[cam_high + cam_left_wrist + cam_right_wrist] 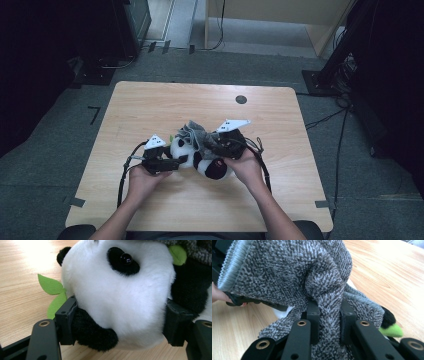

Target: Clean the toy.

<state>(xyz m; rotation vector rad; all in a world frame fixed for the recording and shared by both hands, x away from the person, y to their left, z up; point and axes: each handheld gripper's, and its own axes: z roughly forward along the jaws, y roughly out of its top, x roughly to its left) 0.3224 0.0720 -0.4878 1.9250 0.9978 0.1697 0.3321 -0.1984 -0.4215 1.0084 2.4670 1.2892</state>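
Black-and-white plush panda toy point(192, 156) is lying at the middle of the light wooden table point(150, 105), and the left gripper point(167, 163) is squeezing its round white head between both pads. The right gripper point(329, 320) is pinching a fold of the grey looped-pile cloth point(287, 272), bunching it over the panda, green felt leaves point(51, 288) poking out beside the head.
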